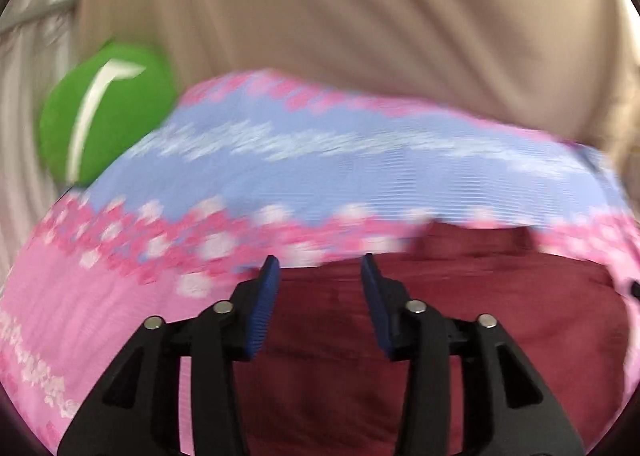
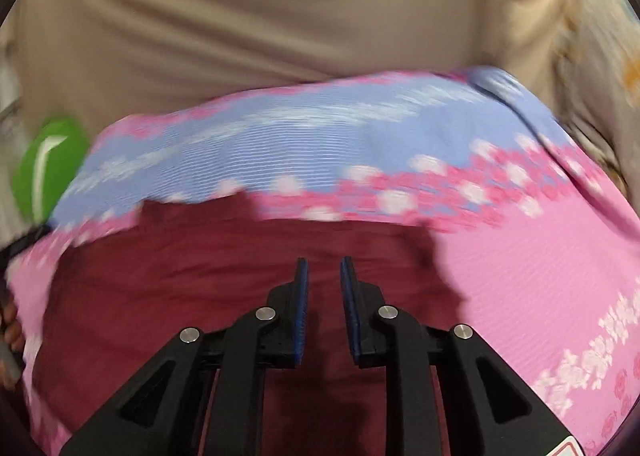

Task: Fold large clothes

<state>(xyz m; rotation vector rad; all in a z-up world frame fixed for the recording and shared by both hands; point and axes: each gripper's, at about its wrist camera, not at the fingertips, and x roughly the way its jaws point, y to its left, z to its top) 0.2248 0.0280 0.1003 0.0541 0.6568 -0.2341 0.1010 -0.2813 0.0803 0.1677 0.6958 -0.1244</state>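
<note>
A dark red garment [image 1: 420, 316] lies flat on a pink and blue flowered bedsheet [image 1: 280, 164]. It also shows in the right wrist view [image 2: 200, 276], on the same sheet [image 2: 520, 276]. My left gripper [image 1: 318, 268] is open and empty, hovering over the garment's far edge near its left side. My right gripper [image 2: 323, 270] is open with a narrow gap between its jaws, empty, above the garment's middle. Both views are blurred by motion.
A beige cloth [image 1: 340, 8] fills the background beyond the bed, and shows in the right wrist view [image 2: 260, 8]. A green round object [image 1: 100, 116] sits at the sheet's far left edge and also appears in the right wrist view [image 2: 44, 164]. A pale patterned fabric [image 2: 600, 36] hangs at right.
</note>
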